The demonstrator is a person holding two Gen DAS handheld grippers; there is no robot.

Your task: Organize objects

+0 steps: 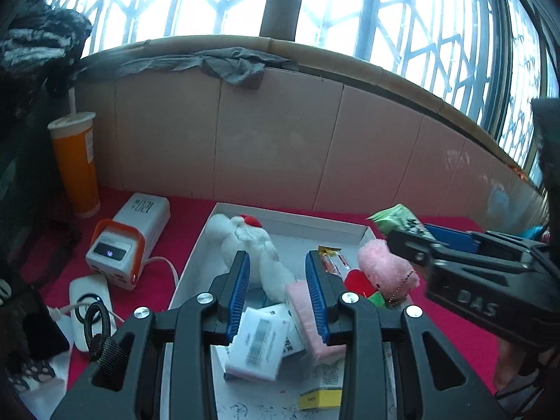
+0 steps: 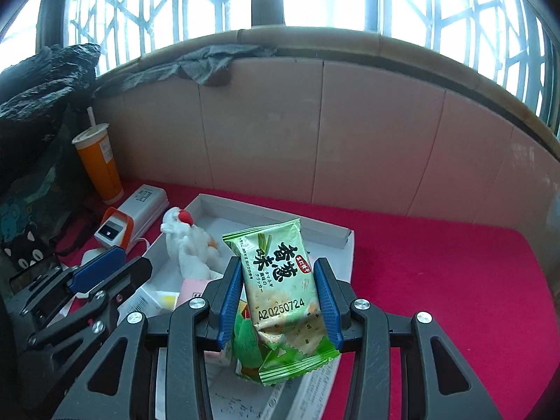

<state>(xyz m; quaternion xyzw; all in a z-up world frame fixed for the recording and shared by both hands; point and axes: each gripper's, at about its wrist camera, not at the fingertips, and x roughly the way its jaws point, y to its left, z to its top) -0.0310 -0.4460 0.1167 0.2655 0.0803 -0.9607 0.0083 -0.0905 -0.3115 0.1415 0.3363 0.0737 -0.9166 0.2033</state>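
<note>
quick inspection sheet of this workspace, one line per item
surface: red cloth over the table
job's things: white tray holding white plush, pink plush, tissue pack, snack stick
clutter: orange cup, white charger box
grippers: right tool shut on green cracker packet; left tool empty over tray, jaws apart
cables: white cable from charger box
surroundings: tiled wall, barred window, grey rag on sill

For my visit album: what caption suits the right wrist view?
Right gripper holding a green snack packet above a white tray of toys on a red cloth.
</note>
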